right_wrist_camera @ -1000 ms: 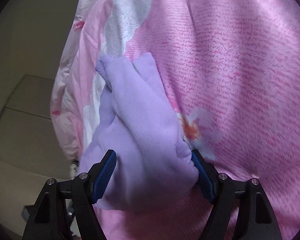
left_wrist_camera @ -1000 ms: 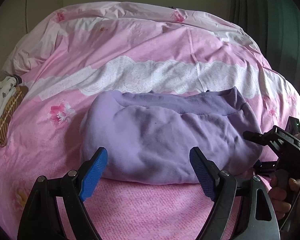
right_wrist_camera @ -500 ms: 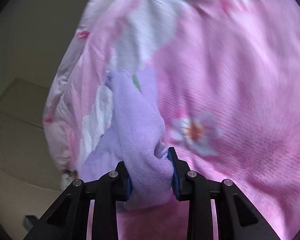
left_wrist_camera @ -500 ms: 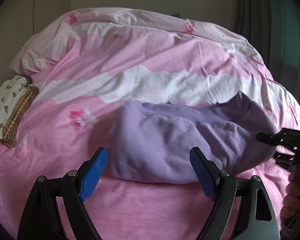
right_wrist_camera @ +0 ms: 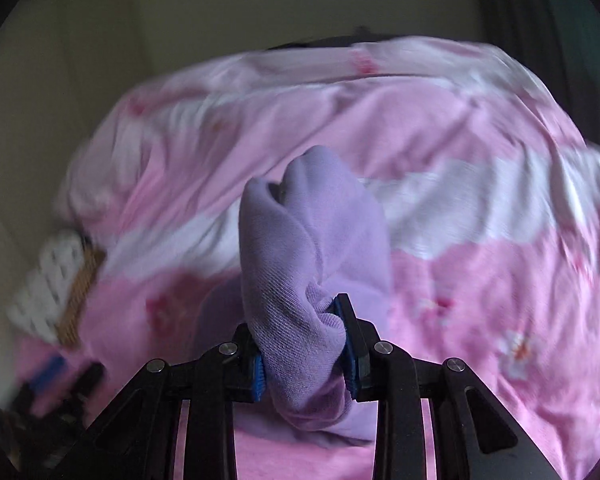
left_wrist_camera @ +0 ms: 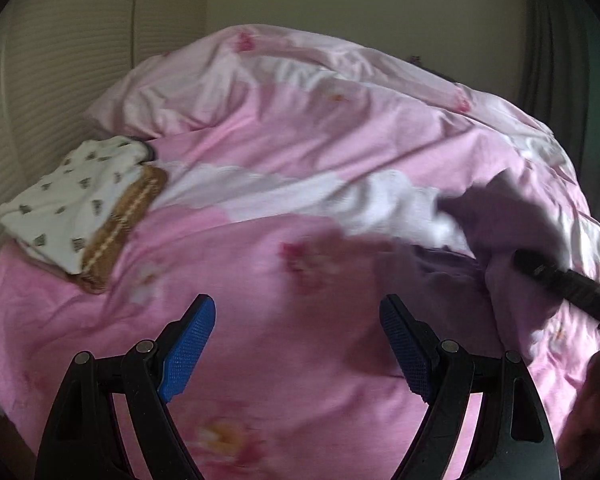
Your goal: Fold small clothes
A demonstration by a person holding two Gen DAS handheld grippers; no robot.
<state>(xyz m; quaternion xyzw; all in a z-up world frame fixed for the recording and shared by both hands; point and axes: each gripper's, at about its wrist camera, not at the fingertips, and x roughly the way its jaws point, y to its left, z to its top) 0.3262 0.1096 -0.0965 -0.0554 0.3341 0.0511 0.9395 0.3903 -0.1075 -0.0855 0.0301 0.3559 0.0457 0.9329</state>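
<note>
Lilac knit, the folded garment [right_wrist_camera: 312, 264] is bunching between the clamped pads of the right gripper [right_wrist_camera: 305, 354], lifted off the pink duvet [right_wrist_camera: 480, 280]; only that wrist view is showing the pinch. Opposite, the left gripper [left_wrist_camera: 296, 344] is gaping wide over bare bedding, holding nothing. A second ago the garment was lying flat before it; now it is hanging blurred at right, near the spotted stack [left_wrist_camera: 72, 200].

Pink quilt [left_wrist_camera: 260, 152] bears folded clothes [left_wrist_camera: 80, 208], seemingly stacked.

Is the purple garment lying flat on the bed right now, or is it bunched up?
Bunched up: the purple knit garment is gathered between the shut right tongs, above the pink floral quilt.
</note>
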